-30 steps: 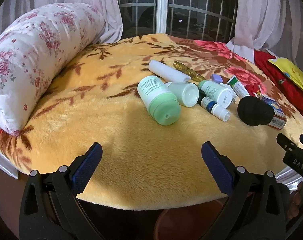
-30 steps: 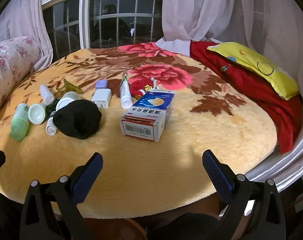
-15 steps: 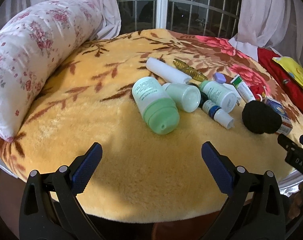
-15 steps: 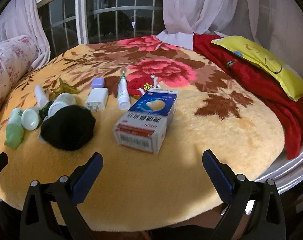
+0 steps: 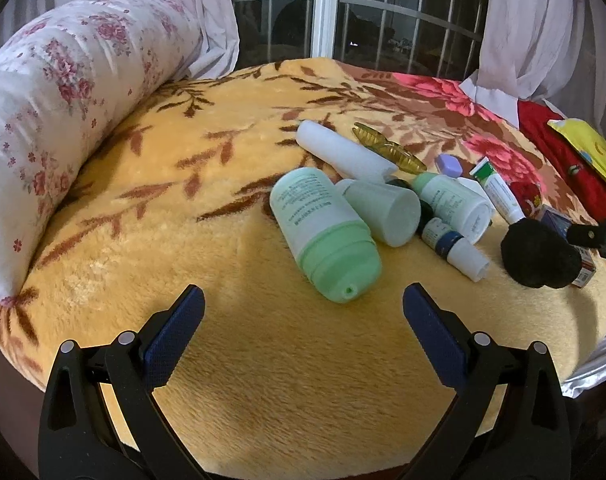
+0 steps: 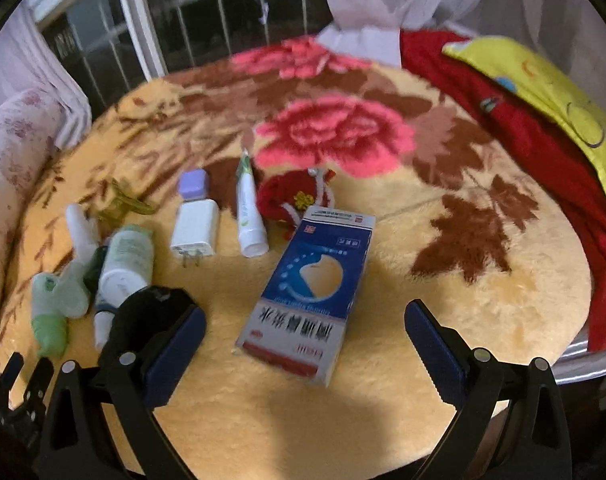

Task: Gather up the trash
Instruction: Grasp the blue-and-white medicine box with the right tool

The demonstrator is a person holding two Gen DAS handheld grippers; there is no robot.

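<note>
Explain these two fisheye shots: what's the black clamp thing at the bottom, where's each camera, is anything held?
No robot here: a person holds a two-finger gripper in each hand, each with a camera looking along its fingers. The left gripper and the right gripper are both open and hold nothing. Below them is a yellow floral blanket strewn with items. The left view faces a green bottle lying among smaller bottles. The right view, somewhat blurred, faces a blue and white carton lying flat between its fingers, beside a black bundle, a white charger plug and a white tube.
</note>
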